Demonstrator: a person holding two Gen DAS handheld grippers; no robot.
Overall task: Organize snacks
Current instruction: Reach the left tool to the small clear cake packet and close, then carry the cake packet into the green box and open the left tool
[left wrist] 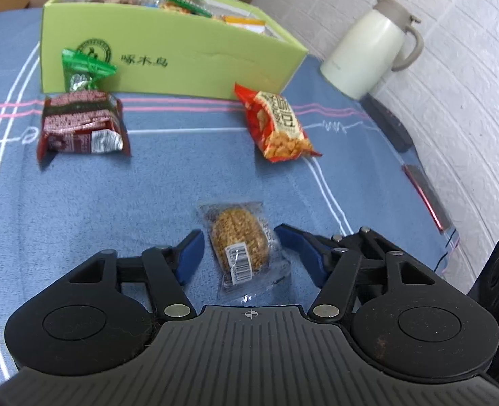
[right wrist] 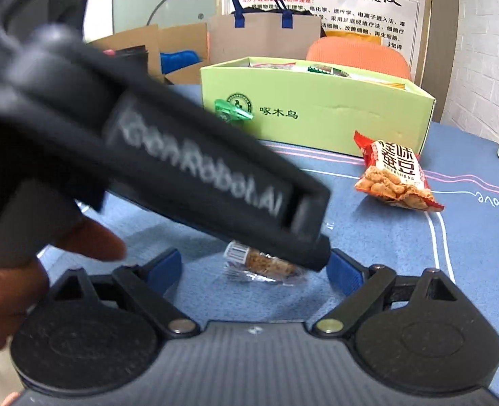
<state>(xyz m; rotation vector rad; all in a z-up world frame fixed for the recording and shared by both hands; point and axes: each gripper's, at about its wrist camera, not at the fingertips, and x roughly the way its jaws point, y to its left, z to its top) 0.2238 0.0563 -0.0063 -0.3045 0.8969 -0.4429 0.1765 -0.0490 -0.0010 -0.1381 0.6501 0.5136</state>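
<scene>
Left gripper (left wrist: 239, 242) hovers low with jaws spread wide either side of the clear-wrapped brown cake (left wrist: 241, 248), which lies flat on the blue cloth (left wrist: 114, 203), not yet pinched. Right gripper (right wrist: 254, 267) also gapes wide, holding nothing. Next, likely: close gently on crinkly film, then lift toward the green cardboard box (left wrist: 195, 57).

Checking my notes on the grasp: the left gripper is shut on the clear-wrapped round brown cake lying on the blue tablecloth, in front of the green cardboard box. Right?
Not quite. The left gripper is open: in the left wrist view its blue fingers stand apart on either side of the clear-wrapped round brown cake, not clamping it. The cake does lie on the blue tablecloth, in front of the green cardboard box.
</scene>
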